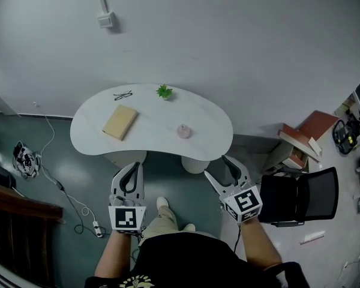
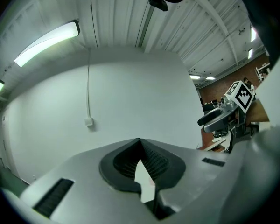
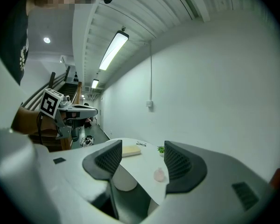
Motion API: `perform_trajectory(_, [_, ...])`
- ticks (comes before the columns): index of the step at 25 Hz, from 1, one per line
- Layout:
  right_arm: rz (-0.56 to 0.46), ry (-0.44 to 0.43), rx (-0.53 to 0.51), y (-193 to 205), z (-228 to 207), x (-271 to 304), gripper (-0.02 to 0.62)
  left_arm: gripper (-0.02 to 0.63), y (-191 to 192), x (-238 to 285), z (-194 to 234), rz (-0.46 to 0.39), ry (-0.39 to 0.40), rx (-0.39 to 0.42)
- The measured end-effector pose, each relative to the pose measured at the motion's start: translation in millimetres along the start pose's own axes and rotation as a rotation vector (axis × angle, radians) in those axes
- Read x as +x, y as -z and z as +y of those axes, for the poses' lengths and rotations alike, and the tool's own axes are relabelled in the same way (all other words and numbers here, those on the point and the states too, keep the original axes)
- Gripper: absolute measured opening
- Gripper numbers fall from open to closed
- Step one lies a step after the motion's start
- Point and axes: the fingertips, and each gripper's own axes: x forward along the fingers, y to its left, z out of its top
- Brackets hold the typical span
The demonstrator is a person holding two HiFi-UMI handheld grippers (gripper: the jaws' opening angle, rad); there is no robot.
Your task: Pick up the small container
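Observation:
The small container [image 1: 184, 131] is a pale pink pot standing near the front edge of the white kidney-shaped table [image 1: 210, 125]. In the right gripper view the small container [image 3: 159, 174] shows low between the jaws, well ahead of them. My right gripper [image 1: 217, 167] is held below the table's front edge, open and empty; in its own view the right gripper [image 3: 142, 160] has its pads wide apart. My left gripper [image 1: 132, 168] hangs to the left of it, short of the table. The left gripper [image 2: 140, 143] is tilted up at the wall, with its pads meeting and nothing held.
On the table lie a tan book [image 1: 120, 122], a pair of glasses [image 1: 123, 95] and a small green plant [image 1: 164, 92]. A black chair [image 1: 300, 197] stands close on the right, with boxes [image 1: 303, 140] behind it. A cable and power strip [image 1: 96, 227] lie on the floor at left.

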Motion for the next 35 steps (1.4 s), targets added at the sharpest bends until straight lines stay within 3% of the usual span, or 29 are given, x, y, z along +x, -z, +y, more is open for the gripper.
perform_trajectory(12, [0.015, 0.041, 0.008, -8, -19, 54, 0.273, 0.005, 10, 64, 29, -0.009, 0.076, -0.035])
perform_trajectory(18, [0.024, 0.052, 0.009, -15, -26, 97, 0.273, 0.005, 18, 99, 55, -0.023, 0.109, 0.003])
perform_trajectory(35, [0.041, 0.120, 0.018, -40, -53, 211, 0.273, 0.005, 42, 199, 127, 0.006, 0.215, -0.013])
